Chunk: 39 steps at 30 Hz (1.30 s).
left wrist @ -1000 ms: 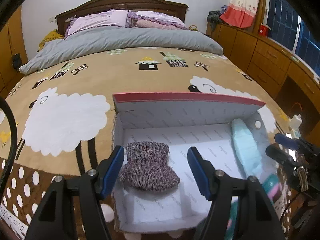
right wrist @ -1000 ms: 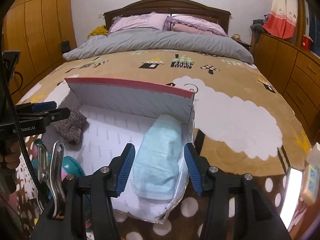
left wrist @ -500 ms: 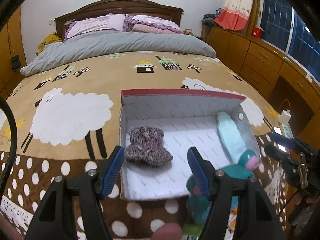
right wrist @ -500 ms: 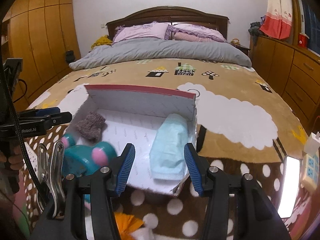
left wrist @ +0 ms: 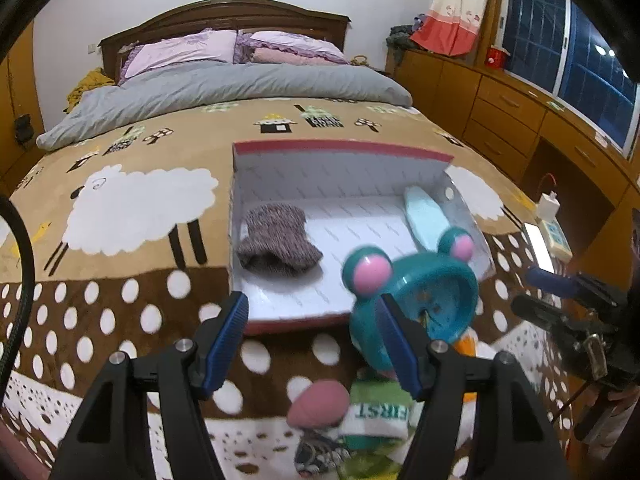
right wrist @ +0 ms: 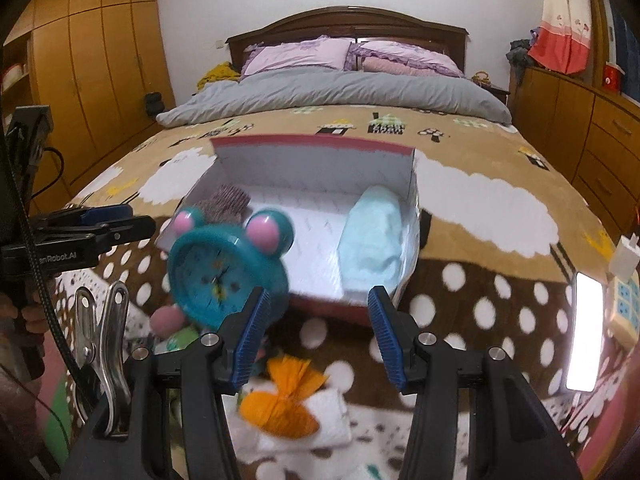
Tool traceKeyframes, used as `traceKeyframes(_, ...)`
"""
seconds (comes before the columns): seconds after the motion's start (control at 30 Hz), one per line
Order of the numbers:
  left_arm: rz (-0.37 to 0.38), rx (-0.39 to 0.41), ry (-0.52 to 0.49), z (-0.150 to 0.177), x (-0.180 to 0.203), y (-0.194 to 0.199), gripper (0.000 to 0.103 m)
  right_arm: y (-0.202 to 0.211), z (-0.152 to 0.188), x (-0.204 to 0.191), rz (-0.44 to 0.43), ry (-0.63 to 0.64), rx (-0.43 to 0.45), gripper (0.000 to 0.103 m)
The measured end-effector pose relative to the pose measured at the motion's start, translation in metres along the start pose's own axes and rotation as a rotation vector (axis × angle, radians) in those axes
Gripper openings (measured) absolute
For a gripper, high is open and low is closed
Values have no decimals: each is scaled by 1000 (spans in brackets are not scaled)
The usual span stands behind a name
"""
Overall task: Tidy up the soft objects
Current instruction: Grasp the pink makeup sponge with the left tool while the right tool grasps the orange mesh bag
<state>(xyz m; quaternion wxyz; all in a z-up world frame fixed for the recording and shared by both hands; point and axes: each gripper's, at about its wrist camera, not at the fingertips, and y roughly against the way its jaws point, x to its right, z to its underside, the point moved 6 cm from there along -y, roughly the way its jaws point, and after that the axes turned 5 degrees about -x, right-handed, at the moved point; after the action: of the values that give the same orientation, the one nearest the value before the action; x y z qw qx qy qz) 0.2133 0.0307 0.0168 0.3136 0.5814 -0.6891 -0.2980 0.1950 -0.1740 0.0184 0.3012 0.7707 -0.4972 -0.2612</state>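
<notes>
Left wrist view: the left tool (left wrist: pixel 312 344) hangs over a bed covered by a brown blanket (left wrist: pixel 120 312) printed with white sheep and polka dots. Its two blue-padded fingers (left wrist: pixel 226 338) are spread apart and hold nothing. Ahead lies a shallow open box (left wrist: pixel 340 160) with a white inside and a red rim. A folded purple-grey knitted sock (left wrist: pixel 278 242) rests in the box near its left wall. A pale blue soft roll (left wrist: pixel 424 216) lies along the right wall. Just in front of the box's near right corner stands a teal alarm clock (left wrist: pixel 416 296) with two pink round ears, blurred, partly behind the right finger of this tool. Below it, close to the camera, sit a pink rounded soft thing (left wrist: pixel 318 404) and a white and green cloth (left wrist: pixel 380 412) with printed letters.

Right wrist view: the right tool (right wrist: pixel 318 336) is also spread wide and empty, pointing at the near edge of the box (right wrist: pixel 312 148). The pale blue soft roll (right wrist: pixel 372 240) lies against the right wall, and the sock (right wrist: pixel 226 202) shows at the far left, partly hidden by the teal alarm clock (right wrist: pixel 224 268). Between the fingers, on the blanket (right wrist: pixel 500 300), lies an orange gathered cloth (right wrist: pixel 284 400) on top of a white folded cloth (right wrist: pixel 320 424). At the left edge the left tool (right wrist: pixel 108 224) shows side-on. Grey bedding (right wrist: pixel 340 92) and lilac pillows (right wrist: pixel 304 54) lie at the head of the bed.
</notes>
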Motion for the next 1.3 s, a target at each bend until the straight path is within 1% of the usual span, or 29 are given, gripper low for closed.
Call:
traceKeyframes(0.23,3,-27,-15,27,7,-6,69,1,26,-8,-14,-16,-36,52)
traceKeyframes(0.5,-14,-75,15,54,3,-26,69,-2,51,-14,-20,-47,-61,52)
traceKeyframes(0.7,4,-109,54,71,-2,-39,69,-11,70,-18,-36,-66,-89,52)
traceKeyframes(0.87,-7,-123,61,79,-3,-47,69,-18,79,-17,-45,-82,-102,52)
traceKeyframes(0.97,0,-125,72,83,-3,-50,69,-23,83,-17,-44,-81,-108,52)
traceKeyframes(1.3,9,-117,97,83,-5,-55,69,-30,89,-13,-57,-98,-111,52)
